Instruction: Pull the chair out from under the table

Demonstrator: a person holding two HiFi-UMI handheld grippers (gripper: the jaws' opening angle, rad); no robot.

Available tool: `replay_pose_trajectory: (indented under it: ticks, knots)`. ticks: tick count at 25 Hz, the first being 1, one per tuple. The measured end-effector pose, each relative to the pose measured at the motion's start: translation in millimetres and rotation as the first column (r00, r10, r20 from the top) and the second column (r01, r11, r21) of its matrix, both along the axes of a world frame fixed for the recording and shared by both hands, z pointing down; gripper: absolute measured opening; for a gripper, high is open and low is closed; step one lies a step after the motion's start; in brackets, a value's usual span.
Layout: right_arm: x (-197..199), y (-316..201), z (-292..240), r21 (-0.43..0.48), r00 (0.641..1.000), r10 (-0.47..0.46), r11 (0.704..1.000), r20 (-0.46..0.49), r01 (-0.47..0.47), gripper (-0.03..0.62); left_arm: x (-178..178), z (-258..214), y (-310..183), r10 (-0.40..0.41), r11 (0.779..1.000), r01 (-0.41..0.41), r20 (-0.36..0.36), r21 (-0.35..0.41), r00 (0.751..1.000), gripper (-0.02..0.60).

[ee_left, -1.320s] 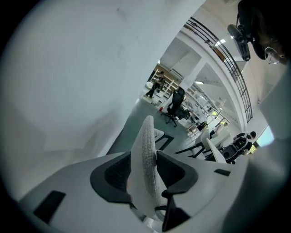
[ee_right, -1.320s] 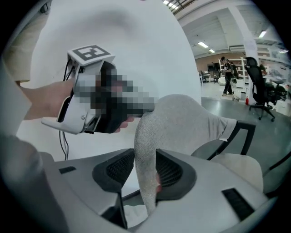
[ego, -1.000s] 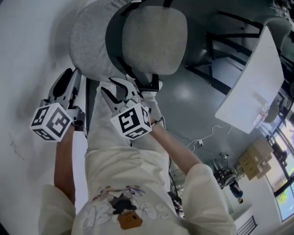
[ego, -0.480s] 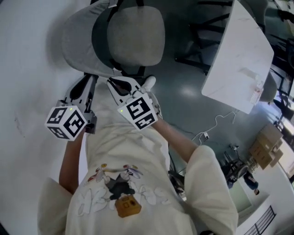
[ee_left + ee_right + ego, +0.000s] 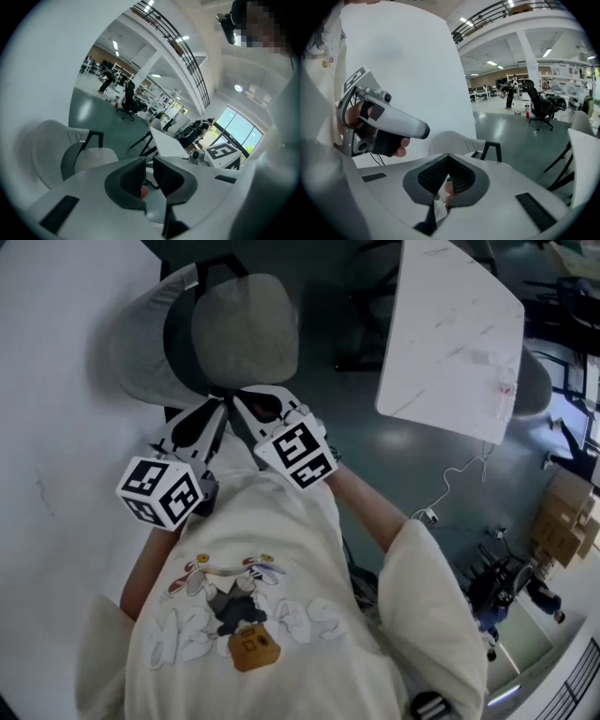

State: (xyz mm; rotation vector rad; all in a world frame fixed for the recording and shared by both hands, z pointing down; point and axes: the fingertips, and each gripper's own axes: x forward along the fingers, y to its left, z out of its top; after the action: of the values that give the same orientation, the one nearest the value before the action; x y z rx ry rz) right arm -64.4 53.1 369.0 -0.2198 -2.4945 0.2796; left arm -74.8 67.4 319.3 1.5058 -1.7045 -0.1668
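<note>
noted chair (image 5: 244,329) on open floor just beside worktop (image 5: 56,446) edge, seemingly pulled clear, touched by neither gripper. found left gripper (image 5: 149,168) raised off chair, parted by a slit, just been closing, nothing between. found right gripper (image 5: 448,164) raised alongside, closed fully, empty. judged main risk: shoving chair back under worktop if reached for again without reopening first. judged second risk: catching a foot on floor cable (image 5: 448,491) when stepping backward. marked second table (image 5: 450,334) close by, liable to block chair if dragged farther that way.
</note>
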Motion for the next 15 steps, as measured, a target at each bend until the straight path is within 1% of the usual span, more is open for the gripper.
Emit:
replay_pose_trajectory:
  ticks: [4,7,9,11,13,15]
  knots:
    - [26,-14,-39,0.011,0.999,0.003,1.0,0.052,-0.003,0.009,27,-23,-19,0.052,0.998,-0.053,0.021,0.034,0.998,0.055]
    - [49,-18,-60,0.009,0.997,-0.029,1.0,0.067,0.028,0.009,41,-41,-36,0.08,0.993,-0.083,0.036,0.079,0.996,0.054]
    - [64,-24,-70,0.033,0.998,-0.021,0.999,0.067,0.019,0.009,52,-53,-47,0.124,0.985,-0.129,0.044,0.114,0.991,0.054]
    - [79,-31,-75,0.059,0.998,0.017,0.998,0.055,-0.02,0.009,64,-63,-52,0.182,0.971,-0.188,0.057,0.146,0.982,0.051]
    - [93,-35,-80,0.049,0.998,0.043,0.998,0.053,-0.046,0.009,72,-71,-48,0.215,0.96,-0.23,0.104,0.161,0.971,0.048]
    - [107,-35,-86,0.039,0.998,0.047,0.998,0.051,-0.049,0.009,77,-75,-44,0.231,0.955,-0.256,0.164,0.153,0.959,0.042]
